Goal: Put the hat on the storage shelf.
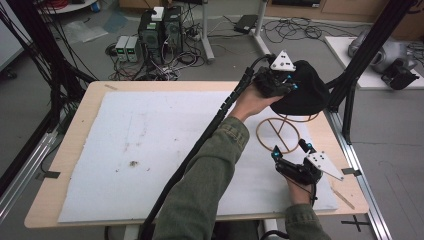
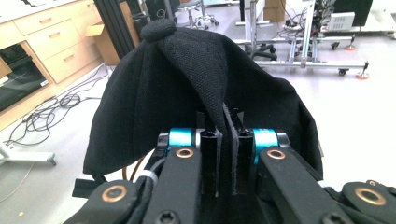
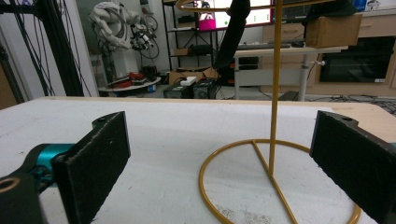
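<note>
A black cap [image 1: 305,92] hangs over the top of a gold wire stand [image 1: 260,131] at the table's far right. My left gripper [image 1: 289,84] is shut on the cap's fabric; in the left gripper view a fold of the cap [image 2: 163,93] is pinched between the jaws of the left gripper [image 2: 226,135]. The stand's upper part is hidden under the cap. My right gripper [image 1: 290,148] rests low on the table just in front of the stand's round base. It is open, and its pads [image 3: 100,154] frame the stand's pole [image 3: 273,93] with nothing between them.
A white foam sheet [image 1: 150,145] covers most of the wooden table [image 1: 75,130]. A black frame post [image 1: 350,85] rises just right of the stand. Computers and cables [image 1: 160,30] sit on the floor beyond the far edge.
</note>
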`<state>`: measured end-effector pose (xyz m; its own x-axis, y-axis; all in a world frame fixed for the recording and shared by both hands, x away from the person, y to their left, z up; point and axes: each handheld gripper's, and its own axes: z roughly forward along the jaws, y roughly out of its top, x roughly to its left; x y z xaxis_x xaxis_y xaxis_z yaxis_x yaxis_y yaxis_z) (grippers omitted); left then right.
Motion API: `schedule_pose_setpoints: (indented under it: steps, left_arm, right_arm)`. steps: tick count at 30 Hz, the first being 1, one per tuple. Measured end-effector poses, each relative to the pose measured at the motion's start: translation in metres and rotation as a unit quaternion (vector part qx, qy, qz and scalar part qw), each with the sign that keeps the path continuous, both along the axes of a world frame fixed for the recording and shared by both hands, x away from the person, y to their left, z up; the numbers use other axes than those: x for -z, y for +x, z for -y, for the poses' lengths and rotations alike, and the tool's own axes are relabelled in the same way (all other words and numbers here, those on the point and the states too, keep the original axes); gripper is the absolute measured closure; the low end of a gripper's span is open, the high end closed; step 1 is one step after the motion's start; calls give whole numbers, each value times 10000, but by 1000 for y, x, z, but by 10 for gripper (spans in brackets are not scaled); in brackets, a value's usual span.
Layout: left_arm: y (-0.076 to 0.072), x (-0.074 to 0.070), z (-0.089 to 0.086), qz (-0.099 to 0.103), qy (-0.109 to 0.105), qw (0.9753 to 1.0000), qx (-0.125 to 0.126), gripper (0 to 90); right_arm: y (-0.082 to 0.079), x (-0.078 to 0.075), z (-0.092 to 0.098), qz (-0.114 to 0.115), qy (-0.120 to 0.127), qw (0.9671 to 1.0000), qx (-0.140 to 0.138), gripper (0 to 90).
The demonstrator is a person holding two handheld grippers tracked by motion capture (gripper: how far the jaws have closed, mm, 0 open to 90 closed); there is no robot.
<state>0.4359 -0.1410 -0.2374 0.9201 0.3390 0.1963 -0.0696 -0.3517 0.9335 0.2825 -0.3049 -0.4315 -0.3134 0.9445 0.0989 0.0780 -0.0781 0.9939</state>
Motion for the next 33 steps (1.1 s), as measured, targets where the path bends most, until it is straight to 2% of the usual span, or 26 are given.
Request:
schedule_pose_setpoints:
  steps: [3,6,10,15,18,21,24,28,33]
  left_arm:
    - [0,1,0,-33,76,10000,0,783]
    - [0,1,1,-45,66,10000,15,777]
    - [1,1,1,-91,70,9999,1,717]
    - [2,1,1,-124,49,9998,-144,576]
    - [3,2,1,-161,42,9994,-312,396]
    - [5,2,-1,-207,31,9992,-350,312]
    - [4,0,-4,-196,-80,9992,-325,231]
    - [3,-4,-9,-100,-101,9991,-400,210]
    - [0,-9,-22,-106,-129,9991,-397,207]
  right_arm:
    - [0,0,1,22,-19,10000,6,41]
    - [0,0,1,24,-8,10000,-1,41]
    - [0,0,1,25,-11,10000,-2,41]
    - [0,0,1,23,-3,10000,-3,41]
    - [0,0,1,19,19,10000,9,41]
    - [0,0,1,40,-14,10000,11,41]
    - [-1,-1,1,9,19,10000,17,41]
    - [-1,-1,1,20,24,10000,25,41]
    - [-1,-1,0,22,15,10000,5,41]
